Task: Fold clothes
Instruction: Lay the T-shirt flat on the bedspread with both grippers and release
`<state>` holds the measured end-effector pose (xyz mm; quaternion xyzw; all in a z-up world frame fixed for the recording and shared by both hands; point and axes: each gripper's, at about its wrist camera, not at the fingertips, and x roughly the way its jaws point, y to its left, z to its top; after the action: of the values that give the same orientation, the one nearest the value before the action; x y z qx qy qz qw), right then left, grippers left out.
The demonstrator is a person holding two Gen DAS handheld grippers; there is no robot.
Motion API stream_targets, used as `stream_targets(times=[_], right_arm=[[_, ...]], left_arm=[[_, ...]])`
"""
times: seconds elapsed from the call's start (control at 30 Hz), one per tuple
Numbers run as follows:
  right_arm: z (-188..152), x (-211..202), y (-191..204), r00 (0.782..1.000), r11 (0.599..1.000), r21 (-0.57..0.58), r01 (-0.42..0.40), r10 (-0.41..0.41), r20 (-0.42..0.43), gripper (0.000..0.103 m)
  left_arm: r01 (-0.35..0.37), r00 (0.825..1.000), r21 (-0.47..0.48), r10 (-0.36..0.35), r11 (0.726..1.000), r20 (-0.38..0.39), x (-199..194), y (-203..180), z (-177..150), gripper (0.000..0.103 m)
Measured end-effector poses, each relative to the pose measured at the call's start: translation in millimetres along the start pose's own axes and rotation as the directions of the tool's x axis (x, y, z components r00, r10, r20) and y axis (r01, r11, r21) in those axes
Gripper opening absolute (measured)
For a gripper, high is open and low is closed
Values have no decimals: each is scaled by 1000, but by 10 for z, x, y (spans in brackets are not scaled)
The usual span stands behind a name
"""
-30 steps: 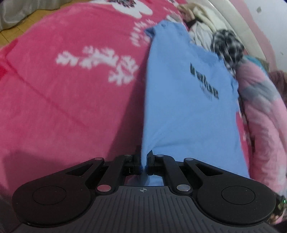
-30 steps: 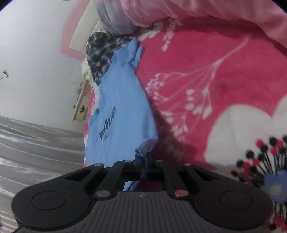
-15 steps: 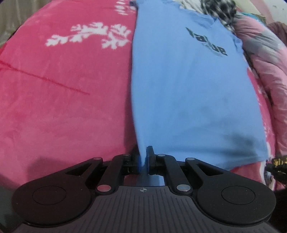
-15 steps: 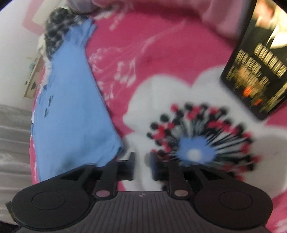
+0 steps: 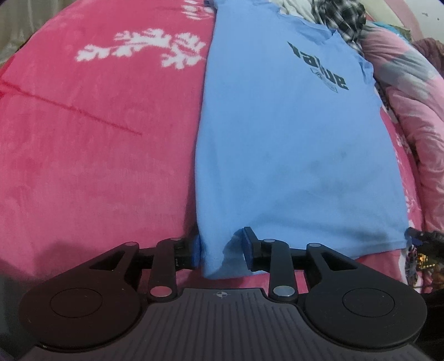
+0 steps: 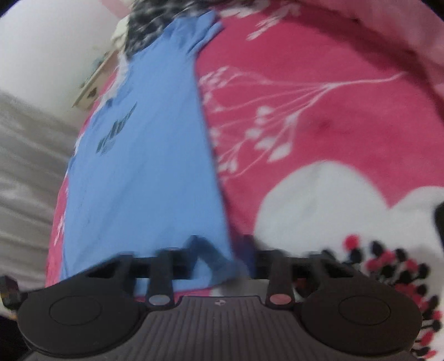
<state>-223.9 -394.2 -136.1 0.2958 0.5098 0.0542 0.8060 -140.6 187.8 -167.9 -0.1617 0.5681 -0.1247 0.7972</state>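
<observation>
Left wrist view, left to right: the red blanket [image 5: 97, 152] with white leaf print fills the left half. The blue T-shirt [image 5: 291, 152] lies flat on it and lengthwise, hem toward me and collar at the blanket's far end, dark lettering facing up. Beyond the collar, a black-and-white plaid garment [image 5: 341, 16] is bunched at the far right corner. A pink quilt [image 5: 410, 111] runs along the blanket's right edge, just beside the shirt.

My left gripper [image 5: 222, 248] sits at the shirt's near left hem corner. Its jaws are opening. The corner lies loosely between them, folded over itself. The left pad [image 5: 195, 250] is just at the shirt's side edge and the right pad stands clear of the cloth.

Right wrist view, blurred, left to right: grey folded fabric [image 6: 25, 166] hangs beyond the blanket's left edge. The T-shirt [image 6: 144, 166] runs along that left edge, away from me toward the plaid garment [image 6: 149, 25]. The blanket [image 6: 305, 111] with white sprigs and a large white flower print [image 6: 319, 208] fills the right side.

My right gripper [image 6: 219, 252] is at the shirt's near right hem corner. Its jaws stand spread, with the raised corner between them. The blur hides whether either pad touches the cloth.
</observation>
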Motion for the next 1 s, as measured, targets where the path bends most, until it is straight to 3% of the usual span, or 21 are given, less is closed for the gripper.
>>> stream_targets(times=[0.03,0.07,0.2,0.27,0.37,0.47,0.57,0.63,0.7,0.77,0.8,0.87,0.97,1.0], right_arm=[[-15,-4,20,1000,1000,-4,19,-19,-6,5],[-13,-30,28,1000,1000,8,13,-13,-2,5],[124,-577,50,989,982,130,-135,126,77,5],[163,-794,86,991,987,110,-117,109,80,5],[155,-772,8,1000,993,115,-19,19,-3,5],[140,-681,-58,999,990,143,3,3,-41,5],[75,-693,-44,999,991,131,14,-8,-52,5],[2,-573,-97,995,991,114,69,-60,-86,5],[-76,-365,-190,985,985,97,142,-131,-111,13],[-145,-303,-233,975,976,85,199,-189,-120,11],[-164,-361,-226,974,976,74,206,-197,-112,12],[-186,-543,-146,965,967,9,253,-251,-75,17],[-168,-839,47,954,947,-116,300,-299,24,18],[-141,-879,113,961,949,-150,276,-269,62,18]], left_arm=[[-1,1000,0,1,1000,0,1,-13,-9,17],[-1,1000,1,1,1000,-1,1,-25,-17,2],[168,985,-118,-162,979,60,-373,36,57,2],[191,981,-101,-185,976,67,-519,0,85,2],[124,992,-54,-125,991,-8,-442,-46,55,2],[52,994,-63,-58,997,-90,-234,1,11,2],[18,994,-36,-22,999,-111,-163,0,-42,2],[-31,990,10,32,999,-135,-62,-4,-102,2],[-99,983,71,108,993,-146,73,-28,-171,8],[-113,982,92,125,989,-141,65,-55,-204,10],[-119,981,97,133,988,-144,12,-63,-221,18],[-170,975,134,187,976,-123,-175,-116,-232,23],[-221,971,191,235,956,-54,-458,-177,-204,23],[-214,975,186,223,959,-24,-549,-174,-166,23]])
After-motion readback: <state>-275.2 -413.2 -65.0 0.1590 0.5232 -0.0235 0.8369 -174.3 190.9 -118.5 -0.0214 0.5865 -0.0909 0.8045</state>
